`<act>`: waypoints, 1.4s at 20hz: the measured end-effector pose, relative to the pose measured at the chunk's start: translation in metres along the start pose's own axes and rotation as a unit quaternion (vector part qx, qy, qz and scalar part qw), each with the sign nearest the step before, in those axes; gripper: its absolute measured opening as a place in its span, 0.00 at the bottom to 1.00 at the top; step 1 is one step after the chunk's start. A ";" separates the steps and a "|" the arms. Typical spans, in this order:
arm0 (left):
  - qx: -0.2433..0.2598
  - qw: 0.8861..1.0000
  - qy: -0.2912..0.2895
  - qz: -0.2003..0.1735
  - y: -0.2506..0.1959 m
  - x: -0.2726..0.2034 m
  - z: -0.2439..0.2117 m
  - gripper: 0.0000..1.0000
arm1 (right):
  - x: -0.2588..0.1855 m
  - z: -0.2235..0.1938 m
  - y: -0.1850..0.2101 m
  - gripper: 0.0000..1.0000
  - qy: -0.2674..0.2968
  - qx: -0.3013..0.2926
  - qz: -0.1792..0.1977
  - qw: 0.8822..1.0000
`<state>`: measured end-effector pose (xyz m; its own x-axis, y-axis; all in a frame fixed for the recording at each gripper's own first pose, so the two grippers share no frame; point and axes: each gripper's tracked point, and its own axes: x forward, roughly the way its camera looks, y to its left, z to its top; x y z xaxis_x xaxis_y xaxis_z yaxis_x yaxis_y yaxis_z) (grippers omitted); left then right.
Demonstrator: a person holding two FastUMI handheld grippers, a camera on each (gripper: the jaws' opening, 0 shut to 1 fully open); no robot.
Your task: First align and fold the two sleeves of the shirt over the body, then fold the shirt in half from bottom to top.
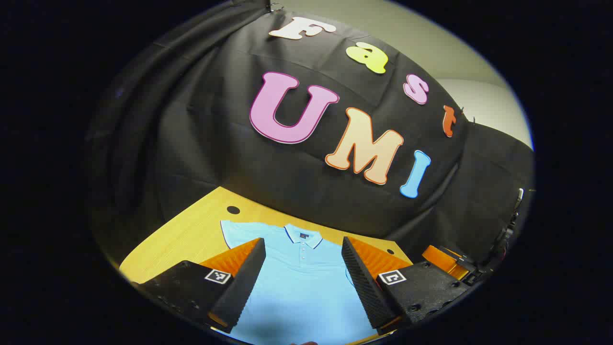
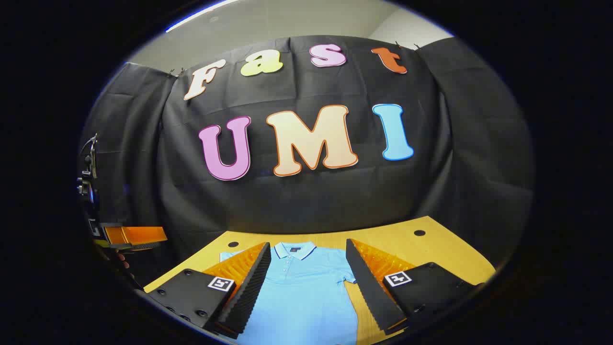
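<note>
- Hovering above the table (image 1: 182,230), the left gripper (image 1: 302,268) has its jaws spread wide with nothing between them but air; the shirt (image 1: 306,287) lies flat below and ahead, its collar (image 1: 301,235) showing in the gap between the fingers.
- The right gripper (image 2: 309,275) is likewise wide open and holds nothing; in its view the shirt (image 2: 306,292) sits between the jaws, the collar (image 2: 293,250) just ahead of the fingertips and one short sleeve (image 2: 346,274) close to the right-hand finger.
- In the right gripper view the left gripper (image 2: 136,237) also shows far off to the left of the jaws, well apart from the shirt.
- Neither sleeve looks folded yet, so I judge the task to be at its start.
- Risk: the fabric is thin and lies flat, so a pinch at a sleeve edge may catch two layers, or none, if the fingers come down too shallow.
- Risk: a grip taken too far in from the sleeve tip would likely drag the body and skew the shirt on the table.
- Risk: the two sleeves may land unevenly if the grippers lift at different points, leaving the later bottom-to-top fold crooked.
- Risk: the far sleeve sits behind a finger in the left gripper view, so its exact lie cannot be told, and aiming there is guesswork.
</note>
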<state>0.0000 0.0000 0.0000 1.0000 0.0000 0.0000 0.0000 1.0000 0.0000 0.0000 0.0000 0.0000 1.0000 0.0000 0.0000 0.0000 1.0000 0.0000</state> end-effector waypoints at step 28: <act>0.041 0.990 0.049 0.123 0.047 -0.008 -0.021 0.95 | 0.146 -0.096 -0.108 0.93 0.153 -0.041 -0.029 0.987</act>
<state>-0.0083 0.0471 -0.0214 0.9650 0.2472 -0.0872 -0.2391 0.9665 0.0937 0.1464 -0.1076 -0.0956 0.9517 -0.0704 -0.2988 0.0455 0.9950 -0.0893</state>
